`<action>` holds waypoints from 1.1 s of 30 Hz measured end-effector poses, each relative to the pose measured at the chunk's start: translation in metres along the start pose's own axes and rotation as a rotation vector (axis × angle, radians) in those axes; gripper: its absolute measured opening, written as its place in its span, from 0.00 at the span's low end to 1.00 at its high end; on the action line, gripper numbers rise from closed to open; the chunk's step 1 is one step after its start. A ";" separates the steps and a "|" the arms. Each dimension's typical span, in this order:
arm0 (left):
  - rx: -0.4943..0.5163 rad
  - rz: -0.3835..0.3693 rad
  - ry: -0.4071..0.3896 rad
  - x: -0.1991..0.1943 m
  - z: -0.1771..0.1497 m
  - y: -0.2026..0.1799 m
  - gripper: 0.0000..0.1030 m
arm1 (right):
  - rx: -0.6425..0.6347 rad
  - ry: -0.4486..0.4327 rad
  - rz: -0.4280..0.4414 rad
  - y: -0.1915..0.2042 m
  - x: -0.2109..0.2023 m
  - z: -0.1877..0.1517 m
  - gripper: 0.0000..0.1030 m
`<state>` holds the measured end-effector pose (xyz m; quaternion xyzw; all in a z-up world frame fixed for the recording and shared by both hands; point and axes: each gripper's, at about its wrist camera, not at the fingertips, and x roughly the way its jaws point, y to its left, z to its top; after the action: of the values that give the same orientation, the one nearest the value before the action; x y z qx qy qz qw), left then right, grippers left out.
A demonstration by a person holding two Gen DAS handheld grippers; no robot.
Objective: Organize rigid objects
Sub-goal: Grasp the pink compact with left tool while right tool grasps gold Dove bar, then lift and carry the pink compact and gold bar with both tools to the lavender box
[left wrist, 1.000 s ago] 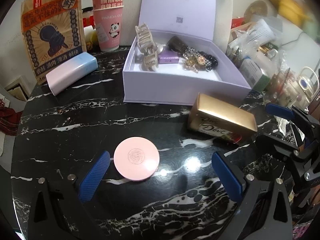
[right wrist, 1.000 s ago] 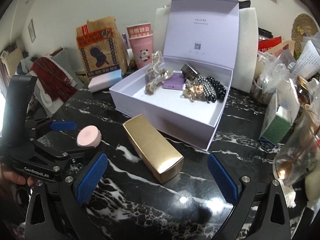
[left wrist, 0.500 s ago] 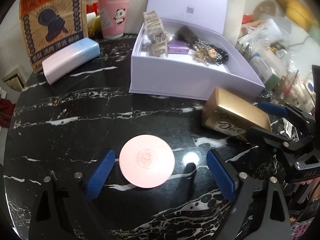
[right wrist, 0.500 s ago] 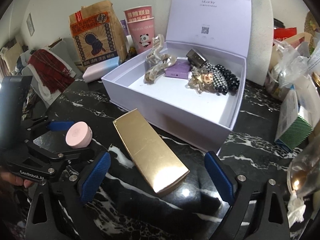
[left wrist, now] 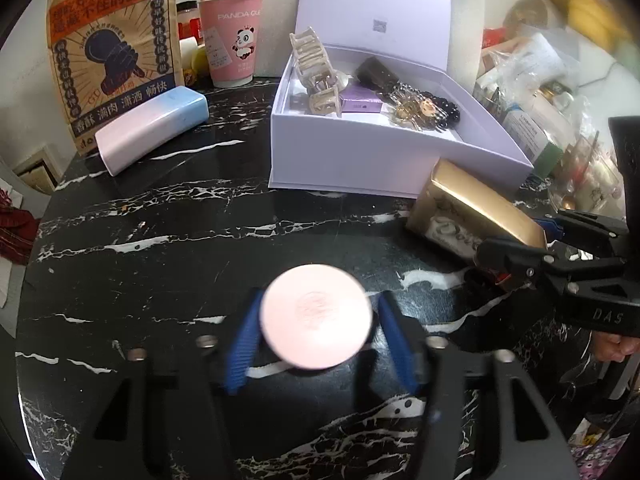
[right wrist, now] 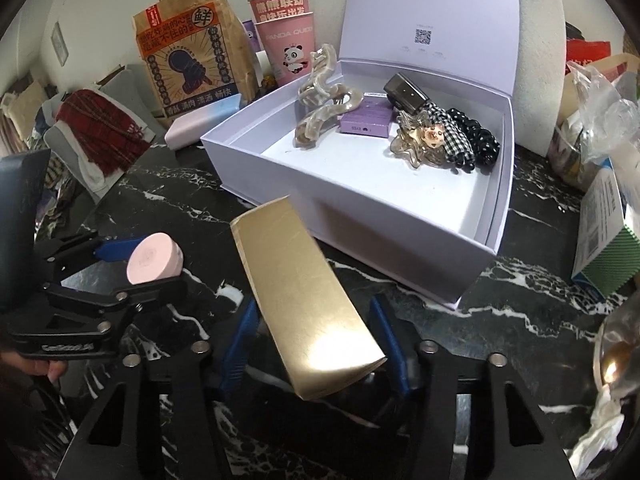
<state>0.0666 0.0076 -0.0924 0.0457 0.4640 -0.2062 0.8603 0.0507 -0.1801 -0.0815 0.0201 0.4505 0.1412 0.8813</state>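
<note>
Closing around a round pink compact [left wrist: 316, 316] on the black marble table [left wrist: 160, 240], the left gripper [left wrist: 316, 340] has its blue pads at the compact's two sides. The right gripper [right wrist: 314, 340] is closing likewise on the near end of a gold box [right wrist: 304, 296], just in front of the open lilac box [right wrist: 400, 216] holding hair clips [right wrist: 324, 92].
</note>
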 end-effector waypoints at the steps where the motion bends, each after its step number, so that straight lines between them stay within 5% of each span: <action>1: -0.004 -0.004 0.000 0.000 0.000 0.000 0.49 | 0.000 0.000 0.003 0.001 -0.001 -0.001 0.44; 19: 0.075 -0.045 0.001 -0.013 -0.023 -0.030 0.49 | -0.017 -0.002 -0.070 0.010 -0.043 -0.055 0.38; 24: 0.102 -0.044 -0.018 -0.012 -0.024 -0.032 0.49 | 0.009 0.001 -0.095 0.009 -0.037 -0.057 0.57; 33: 0.155 -0.008 -0.039 -0.010 -0.027 -0.039 0.49 | -0.003 0.010 -0.085 0.014 -0.019 -0.048 0.57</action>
<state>0.0254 -0.0174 -0.0956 0.1064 0.4298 -0.2459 0.8622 -0.0016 -0.1762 -0.0923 -0.0013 0.4552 0.1045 0.8842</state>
